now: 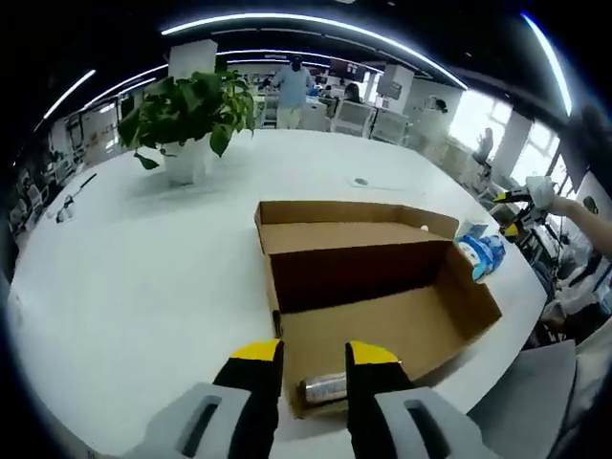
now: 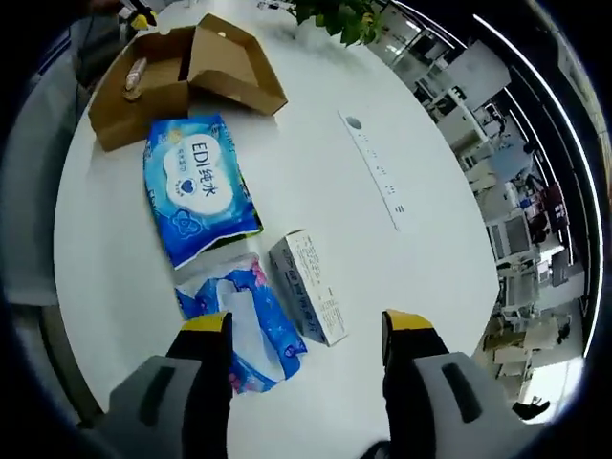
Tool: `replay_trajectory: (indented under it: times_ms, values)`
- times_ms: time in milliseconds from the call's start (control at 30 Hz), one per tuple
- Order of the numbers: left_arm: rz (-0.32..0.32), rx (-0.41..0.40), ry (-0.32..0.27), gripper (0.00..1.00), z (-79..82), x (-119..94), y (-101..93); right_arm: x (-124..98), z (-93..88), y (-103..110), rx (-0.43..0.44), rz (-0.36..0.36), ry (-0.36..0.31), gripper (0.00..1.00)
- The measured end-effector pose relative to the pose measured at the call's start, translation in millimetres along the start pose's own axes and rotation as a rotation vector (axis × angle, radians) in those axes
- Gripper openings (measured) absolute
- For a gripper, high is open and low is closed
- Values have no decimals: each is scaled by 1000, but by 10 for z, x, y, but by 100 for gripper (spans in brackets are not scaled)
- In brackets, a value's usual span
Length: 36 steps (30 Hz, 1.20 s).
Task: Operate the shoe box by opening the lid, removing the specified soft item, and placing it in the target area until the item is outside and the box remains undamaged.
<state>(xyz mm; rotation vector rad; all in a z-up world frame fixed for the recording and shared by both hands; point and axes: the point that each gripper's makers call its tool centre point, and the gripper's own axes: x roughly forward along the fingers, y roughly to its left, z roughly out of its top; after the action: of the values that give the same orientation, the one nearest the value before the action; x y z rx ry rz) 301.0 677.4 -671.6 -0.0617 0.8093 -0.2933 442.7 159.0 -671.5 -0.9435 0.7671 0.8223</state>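
Observation:
The brown cardboard shoe box [image 1: 382,287] lies on the white table with its lid [image 1: 335,218] folded back. A small silvery item [image 1: 325,387] rests inside at the near end, seen through the gap of my left gripper [image 1: 316,356], which is open and holds nothing. In the right gripper view the box [image 2: 163,81] is far off at the upper left. My right gripper [image 2: 306,330] stands wide open above a large blue wipes pack [image 2: 196,186], a small blue tissue packet [image 2: 251,330] and a small white carton [image 2: 311,287]. The blue packs [image 1: 481,254] lie just past the box's right wall.
A potted plant [image 1: 189,115] stands at the far left of the round white table [image 1: 143,268]. A long white strip [image 2: 375,170] lies on the table. The table's edge [image 1: 521,325] runs close to the box on the right. People and office desks are in the background.

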Motion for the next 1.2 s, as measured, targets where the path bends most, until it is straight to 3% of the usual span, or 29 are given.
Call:
replay_trajectory:
  times_ms: [300, 400, 600, 933, 1067, 1200]
  values:
    - [-113, 126, 79, 33, 33, 95, -217, -227, 111, 305, 53, -28, -91, 71]
    - [-134, 210, 98, 34, 95, 130, -259, -333, 182, 447, 104, -23, -137, 75]
    - [-166, 278, 104, 40, 238, 202, -314, -523, 301, 607, 222, -48, -227, 80]
    - [-247, 505, 220, 49, 101, 326, -443, -710, 362, 954, 360, -17, -313, 82]
    - [-285, 556, 261, 49, 59, 362, -484, -758, 402, 1066, 385, -33, -324, 82]
    - [-308, 590, 278, 50, 81, 395, -504, -771, 465, 1216, 404, -3, -342, 85]
